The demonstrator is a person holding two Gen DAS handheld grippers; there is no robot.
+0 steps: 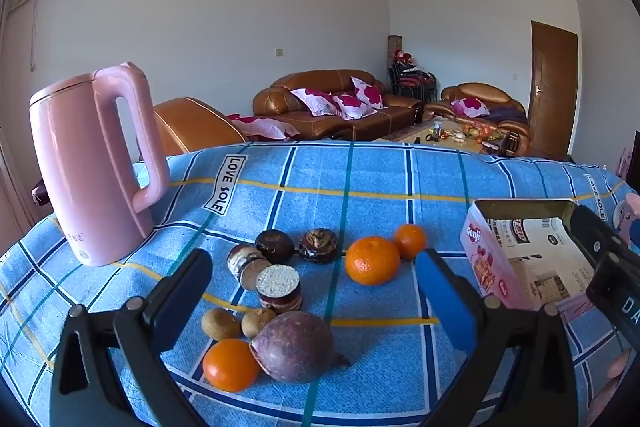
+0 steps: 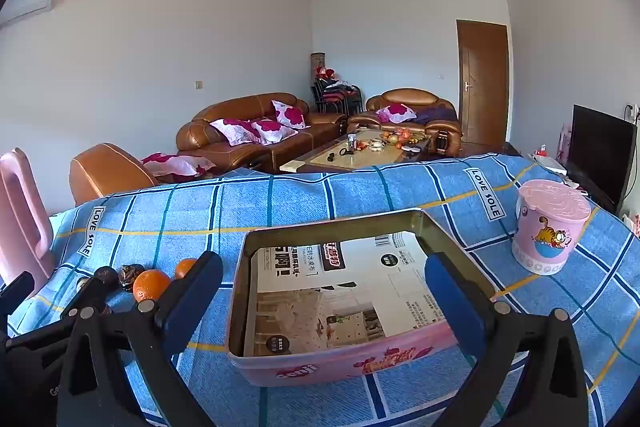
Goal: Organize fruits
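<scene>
Fruits lie on the blue checked tablecloth (image 1: 380,187): a large orange (image 1: 372,260), a small orange (image 1: 409,241) behind it, a third orange (image 1: 231,365) near me, a purple fruit (image 1: 296,347), two brown longans (image 1: 220,324), dark round fruits (image 1: 275,246) and cut pieces (image 1: 279,287). My left gripper (image 1: 314,273) is open and empty above them. A pink tin box (image 2: 344,299) holds a printed paper sheet; it also shows in the left wrist view (image 1: 516,255). My right gripper (image 2: 324,277) is open and empty over the box.
A pink kettle (image 1: 88,163) stands at the table's left. A pink Garfield cup (image 2: 550,227) stands at the right. Behind the table are brown sofas (image 1: 336,103), a coffee table (image 2: 360,151) and a television (image 2: 600,151).
</scene>
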